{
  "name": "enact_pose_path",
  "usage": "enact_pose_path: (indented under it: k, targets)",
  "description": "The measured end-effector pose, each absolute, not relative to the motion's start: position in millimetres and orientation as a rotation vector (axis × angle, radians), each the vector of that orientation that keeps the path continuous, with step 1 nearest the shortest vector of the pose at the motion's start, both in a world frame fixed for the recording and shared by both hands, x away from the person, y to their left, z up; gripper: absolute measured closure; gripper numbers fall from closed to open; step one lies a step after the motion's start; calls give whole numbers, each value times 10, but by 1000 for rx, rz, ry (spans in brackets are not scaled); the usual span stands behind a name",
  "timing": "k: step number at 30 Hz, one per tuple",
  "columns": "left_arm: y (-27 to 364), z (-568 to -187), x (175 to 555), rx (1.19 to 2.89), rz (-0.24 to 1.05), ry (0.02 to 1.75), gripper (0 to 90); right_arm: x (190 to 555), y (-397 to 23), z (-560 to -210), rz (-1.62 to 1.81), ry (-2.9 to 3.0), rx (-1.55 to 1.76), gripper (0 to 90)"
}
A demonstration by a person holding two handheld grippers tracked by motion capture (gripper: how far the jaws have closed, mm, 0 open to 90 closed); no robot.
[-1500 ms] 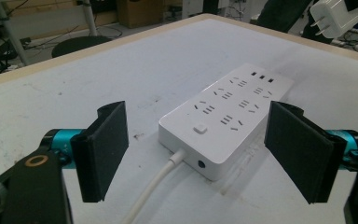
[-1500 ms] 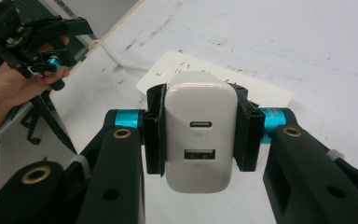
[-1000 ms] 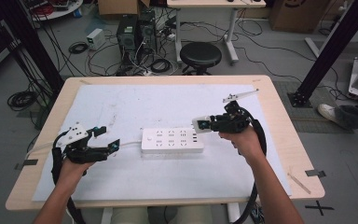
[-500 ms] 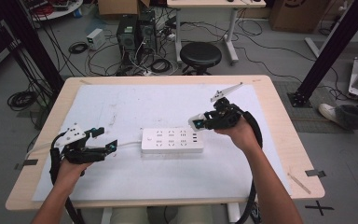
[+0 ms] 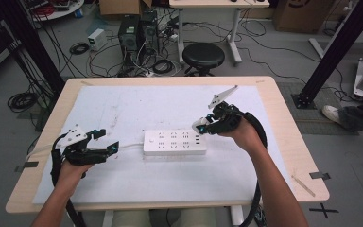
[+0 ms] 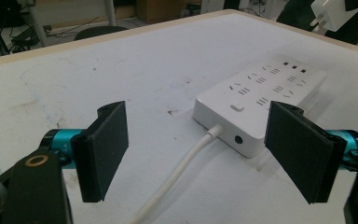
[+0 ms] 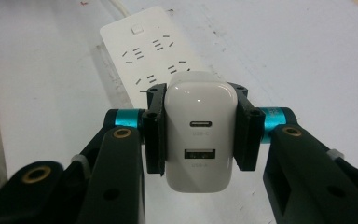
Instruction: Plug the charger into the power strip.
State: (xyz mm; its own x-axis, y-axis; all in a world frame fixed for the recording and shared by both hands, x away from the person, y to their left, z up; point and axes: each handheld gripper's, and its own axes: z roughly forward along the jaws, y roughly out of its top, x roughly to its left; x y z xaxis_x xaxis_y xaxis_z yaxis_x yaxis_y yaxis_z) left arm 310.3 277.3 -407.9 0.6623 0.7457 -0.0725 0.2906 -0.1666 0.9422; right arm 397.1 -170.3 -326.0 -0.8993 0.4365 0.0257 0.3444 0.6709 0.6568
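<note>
Above power strip (image 5: 175, 143), R gripper (image 5: 199, 126) clamps charger (image 7: 198, 133).

from overhead we look down; both gripper views sit close and share the white plastic power strip (image 5: 175, 142) (image 6: 261, 100) (image 7: 144, 46).

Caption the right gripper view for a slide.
Right claw clamps a white USB charger above the white power strip on the table.
</note>
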Motion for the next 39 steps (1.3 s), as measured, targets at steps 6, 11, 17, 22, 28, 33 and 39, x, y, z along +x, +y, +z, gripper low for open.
enact_pose_path:
  k: [6,11,17,22,28,33,39]
  targets:
    - [2786,-4088,3104,1750,501,840,217,4022,-1642,-3245,981,2765,615,635]
    - [2793,-4093,3111,1752,504,838,217,4068,-1565,-3224,939,2776,573,635]
    - [2797,-4103,3116,1751,503,844,217,4124,-1475,-3265,887,2804,558,635]
    - [2799,-4109,3127,1753,506,840,217,4149,-1433,-3279,849,2813,540,635]
    - [2801,-4117,3133,1746,502,846,217,4249,-1286,-3236,786,2827,470,634]
    - [2824,-4126,3138,1748,504,847,217,4301,-1172,-3226,736,2856,440,634]
    - [2850,-4146,3140,1744,499,854,217,4353,-1049,-3268,703,2887,388,634]
